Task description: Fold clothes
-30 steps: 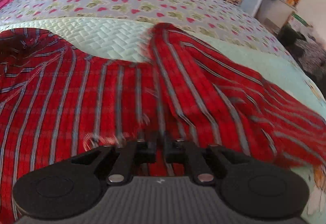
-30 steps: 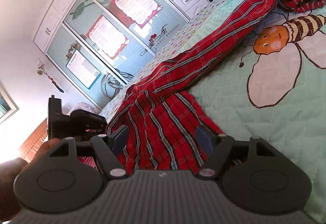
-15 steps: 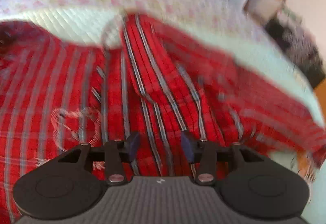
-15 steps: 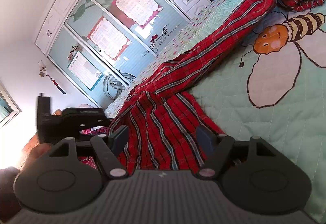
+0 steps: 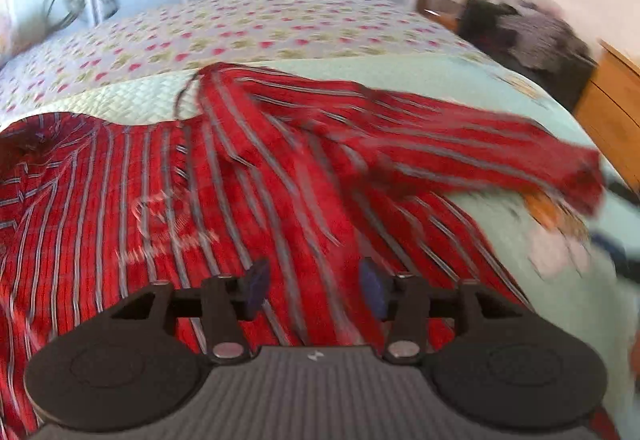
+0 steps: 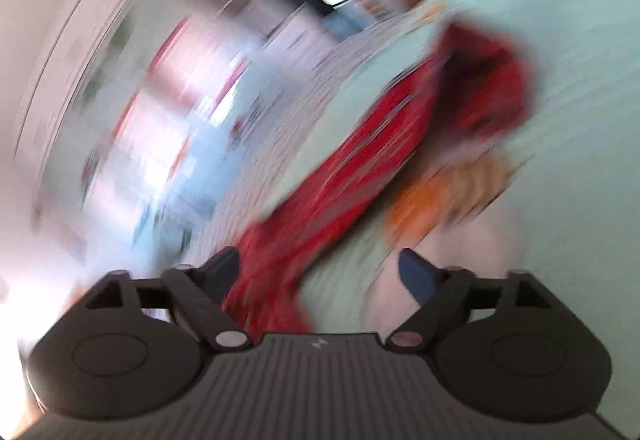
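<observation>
- Red striped shirt (image 5: 224, 200) spread across the bed (image 5: 460, 88), on the pale green quilt (image 5: 500, 112), body mostly flat at the near left.
- One sleeve (image 5: 420, 144) thrown across toward the right, bunched and twisted, not laid square on the body (only a rough first fold at best).
- Collar end at the far left rumpled; lower edge near the camera running out of view, so cannot tell how tidy.
- Left gripper (image 5: 316, 286) above the shirt body: jaws just been opening, now roughly half apart, cloth seen beneath them but nothing pinched.
- Right gripper (image 6: 320, 272) over the quilt by the shirt's edge: jaws just been opening wider, now nearly fully apart, empty (view badly blurred, red cloth close beside the left finger, contact not clear).
- Judged early to middle: garment laid out and just let go, no neat folded packet yet.
- Left to do, likely: straightening the sleeve, bringing both sides in, folding the length over.
</observation>
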{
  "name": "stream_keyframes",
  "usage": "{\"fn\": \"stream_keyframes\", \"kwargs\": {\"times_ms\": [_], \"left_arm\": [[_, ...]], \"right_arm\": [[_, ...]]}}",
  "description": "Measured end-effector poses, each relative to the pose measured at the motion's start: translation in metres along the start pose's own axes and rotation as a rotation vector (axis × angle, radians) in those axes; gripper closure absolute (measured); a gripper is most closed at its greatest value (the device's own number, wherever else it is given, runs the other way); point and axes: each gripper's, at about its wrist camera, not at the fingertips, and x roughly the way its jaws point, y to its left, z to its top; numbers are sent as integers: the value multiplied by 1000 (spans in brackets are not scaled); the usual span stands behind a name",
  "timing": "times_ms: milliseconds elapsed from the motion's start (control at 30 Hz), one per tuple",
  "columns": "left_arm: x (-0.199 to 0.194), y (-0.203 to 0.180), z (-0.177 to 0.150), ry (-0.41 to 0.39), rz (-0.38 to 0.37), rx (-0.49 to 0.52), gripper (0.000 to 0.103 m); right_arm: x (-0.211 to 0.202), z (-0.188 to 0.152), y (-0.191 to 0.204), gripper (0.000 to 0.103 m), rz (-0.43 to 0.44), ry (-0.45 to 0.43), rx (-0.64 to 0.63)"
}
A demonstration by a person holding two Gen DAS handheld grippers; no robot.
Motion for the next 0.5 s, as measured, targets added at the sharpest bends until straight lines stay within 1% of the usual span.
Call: {"fn": "stream_keyframes", "kwargs": {"times_ms": [33,67,133,267,367,433,500], "left_arm": [[-8,-9,-10,7,-22,4,47],[-16,-18,-19,15,-44,8,47],[-29,-32,-35,36,-97,3,47],[-37,-46,-60,116,-157,-46,46],[-39,-45,-73,162,-169,-93,46],[-38,-44,-79,185,-161,-123,46],[-39,-47,-80,191,-156,-125,46]], "right_arm": [[-1,16,-7,15,-59,-10,9],[-1,28,-11,14,-88,-10,0],[-3,46,-14,14,-126,-15,-33],[-8,66,-13,14,-194,-57,-110],[2,73,-18,14,-302,-37,-203],[11,71,-16,14,-343,-14,-312],[18,70,-13,15,-378,-6,-423]]}}
